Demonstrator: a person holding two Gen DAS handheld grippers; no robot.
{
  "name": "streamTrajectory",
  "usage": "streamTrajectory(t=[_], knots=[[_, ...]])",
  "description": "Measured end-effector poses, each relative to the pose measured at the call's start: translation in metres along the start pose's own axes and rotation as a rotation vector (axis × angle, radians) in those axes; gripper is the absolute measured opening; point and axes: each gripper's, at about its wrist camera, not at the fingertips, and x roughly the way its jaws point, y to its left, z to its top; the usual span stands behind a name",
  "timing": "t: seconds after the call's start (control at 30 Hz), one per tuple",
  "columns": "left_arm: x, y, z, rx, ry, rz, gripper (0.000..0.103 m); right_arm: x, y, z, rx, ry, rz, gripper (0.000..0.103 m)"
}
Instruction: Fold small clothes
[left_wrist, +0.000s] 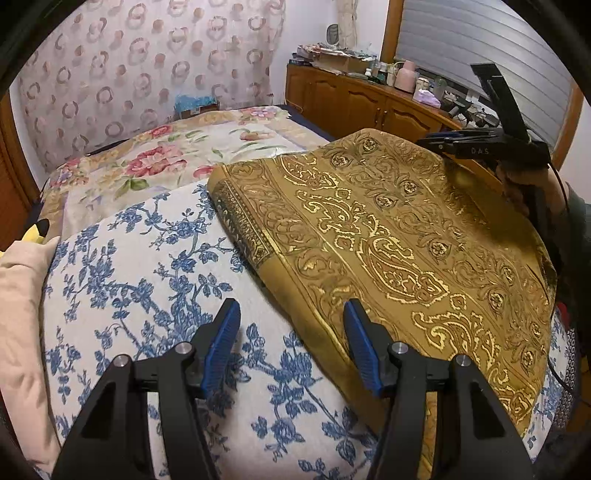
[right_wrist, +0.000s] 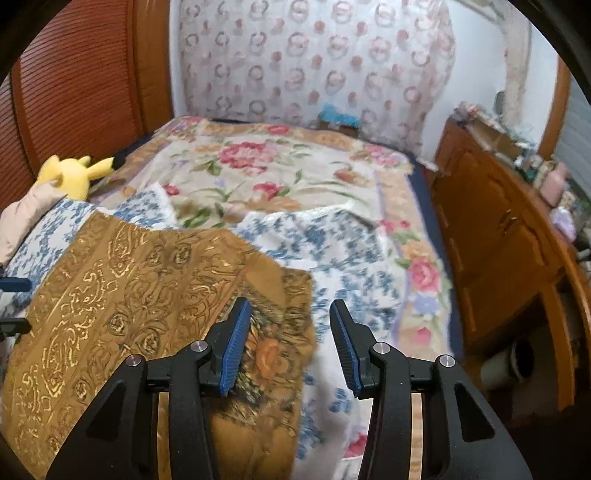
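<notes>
Cloth (left_wrist: 388, 236), gold-patterned, soft and limp-looking, is lying folded on the bed (left_wrist: 177, 162) while the left gripper (left_wrist: 291, 347) and right gripper (right_wrist: 288, 343) are hovering released, so corners are likely offering the best hold.

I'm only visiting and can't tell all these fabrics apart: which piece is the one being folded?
Start at the bed with its pink-flowered cover, then come to the near end where a white cloth with blue flowers lies. On top of that lies the mustard cloth. It is the only one with shiny gold swirls instead of flowers.
</notes>
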Motion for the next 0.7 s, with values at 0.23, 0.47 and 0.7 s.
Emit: streamTrajectory(t=[0.23,0.47,0.7], knots=[[0.012,0.001,0.001,-0.001,0.023,-0.012,0.057,0.017,0.019,0.002,-0.045,0.051,0.083,0.045],[0.012,0.000,-0.002,0.008,-0.002,-0.008,0.058,0.035,0.019,0.002,-0.031,0.085,0.127,0.045],[0.011,0.000,-0.005,0.003,-0.004,-0.012,0.058,0.036,0.021,0.001,-0.044,0.106,0.201,0.012]])
